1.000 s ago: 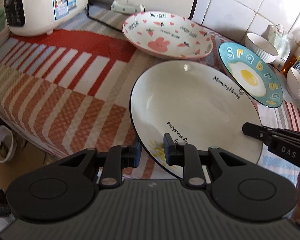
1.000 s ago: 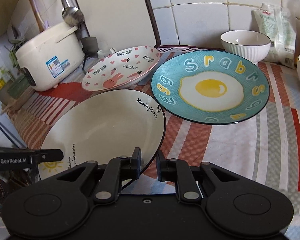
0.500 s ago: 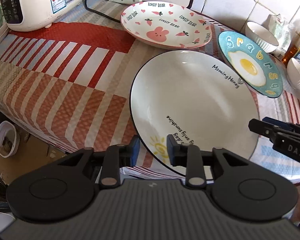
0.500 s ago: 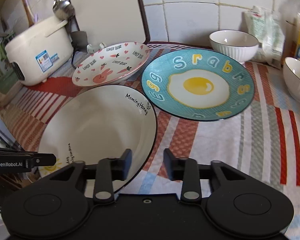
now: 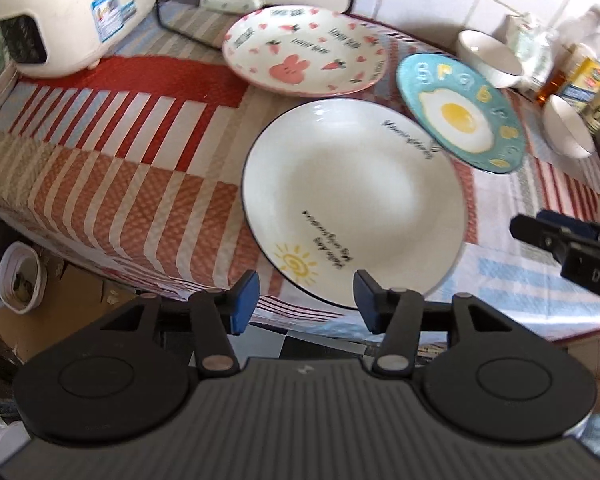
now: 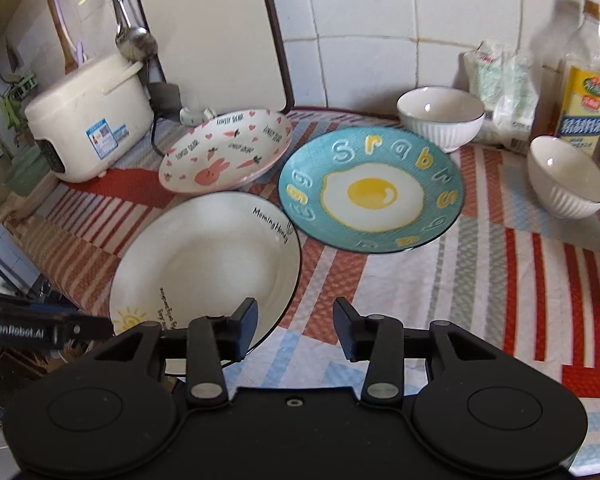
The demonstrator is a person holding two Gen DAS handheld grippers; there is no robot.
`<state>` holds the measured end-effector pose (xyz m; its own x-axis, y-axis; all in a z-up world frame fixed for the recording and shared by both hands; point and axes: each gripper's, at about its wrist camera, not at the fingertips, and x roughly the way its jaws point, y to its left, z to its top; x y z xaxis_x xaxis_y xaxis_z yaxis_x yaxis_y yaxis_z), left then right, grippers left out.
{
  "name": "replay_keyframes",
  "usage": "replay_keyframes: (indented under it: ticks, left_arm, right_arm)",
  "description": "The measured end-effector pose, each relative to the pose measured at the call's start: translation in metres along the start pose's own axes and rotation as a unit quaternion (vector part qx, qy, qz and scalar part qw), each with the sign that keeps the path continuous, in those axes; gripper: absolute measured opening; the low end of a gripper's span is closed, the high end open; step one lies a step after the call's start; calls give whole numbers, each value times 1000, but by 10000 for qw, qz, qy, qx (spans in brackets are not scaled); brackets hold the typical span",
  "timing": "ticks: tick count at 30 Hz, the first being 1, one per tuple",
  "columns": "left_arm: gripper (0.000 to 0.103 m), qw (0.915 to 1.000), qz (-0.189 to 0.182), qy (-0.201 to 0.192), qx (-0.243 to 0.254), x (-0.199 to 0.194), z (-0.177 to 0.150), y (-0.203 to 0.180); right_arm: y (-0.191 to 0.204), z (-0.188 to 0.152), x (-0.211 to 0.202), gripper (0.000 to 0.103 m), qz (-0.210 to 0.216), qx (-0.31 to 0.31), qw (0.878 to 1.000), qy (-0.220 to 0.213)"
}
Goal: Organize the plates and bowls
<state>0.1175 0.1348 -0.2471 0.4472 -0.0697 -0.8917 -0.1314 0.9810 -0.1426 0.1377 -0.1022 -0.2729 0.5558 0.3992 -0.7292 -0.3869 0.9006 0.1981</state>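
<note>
Hovering over white plate (image 5: 356, 196), both grippers' fingers (image 5: 246, 294) parted.

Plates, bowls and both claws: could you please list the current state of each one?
White sun plate: flat on the cloth, released, near edge past the counter's edge.
Rabbit plate: empty, upright.
Egg plate: empty, upright.
Back bowl: upright, empty.
Right bowl: upright.
Left claw: open, has just been opening, nothing between the pads.
Right claw: open, holding nothing.
</note>
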Motion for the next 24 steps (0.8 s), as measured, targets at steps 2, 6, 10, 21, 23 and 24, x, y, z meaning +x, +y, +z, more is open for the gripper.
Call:
replay_keyframes:
  ticks: [2,6,10,21,23,24]
  left_arm:
    - [53,9999,-56,-21,94,-12,1,-6]
    - [56,9995,-132,-42,285,-32,7,-18]
    - [57,9987,-158,-42,490,-49,14,-31]
    - [63,9937,-468,-429,925,-97,36,-66]
    - [65,9919,-504,-505,1049,-104,42,-74]
    - [67,9909,-515,-545,1115,-107,45,-77]
  right_arm:
    - [-1,4,-10,47,1,-13,10000,-26]
    - [-3,12,-34,48,42,-57,9999,-93]
    - [-6,18,-57,48,23,-102,9999,-103]
    - [-15,38,-124,59,-142,-378,9981,-467]
    - [-16,42,-134,62,-168,-444,9973,-567]
    - [-16,44,-138,62,-188,-469,9969,-611]
